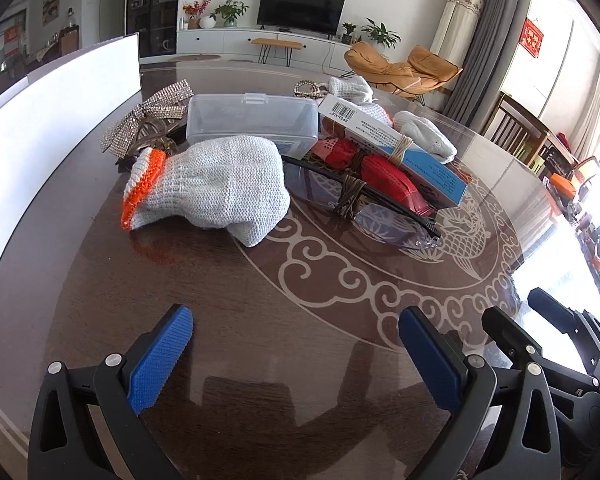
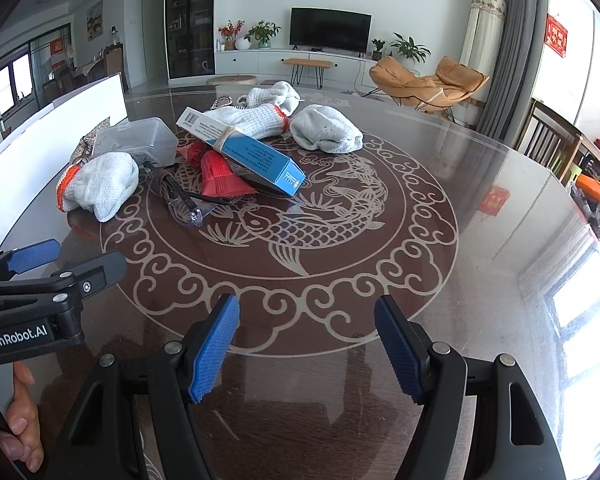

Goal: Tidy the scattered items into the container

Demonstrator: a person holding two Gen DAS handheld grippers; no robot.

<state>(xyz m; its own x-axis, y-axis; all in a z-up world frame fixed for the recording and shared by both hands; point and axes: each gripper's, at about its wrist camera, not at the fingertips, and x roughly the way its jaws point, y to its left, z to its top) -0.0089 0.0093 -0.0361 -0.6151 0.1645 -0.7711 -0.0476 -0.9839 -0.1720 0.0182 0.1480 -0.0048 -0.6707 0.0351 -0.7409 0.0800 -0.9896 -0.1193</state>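
left gripper (image 1: 296, 344) wide open, empty, "GenRobot.AI" on body | right gripper (image 2: 307, 336) wide open, empty | long blue-and-white cardboard box (image 2: 242, 146), barcode, small print unreadable, rubber band around | left of box: clear plastic lidded case (image 1: 252, 122); grey knitted glove with orange cuff (image 1: 208, 188) near | under box: red packet (image 2: 220, 180)

Left claw (image 1: 296, 352) hangs low with its blue pads spread wide, gripping nothing. Right claw (image 2: 306, 344) sits just beside it, jaws likewise parted and bare. A hand (image 2: 20, 420) wraps the left claw's handle, fingers curled round.
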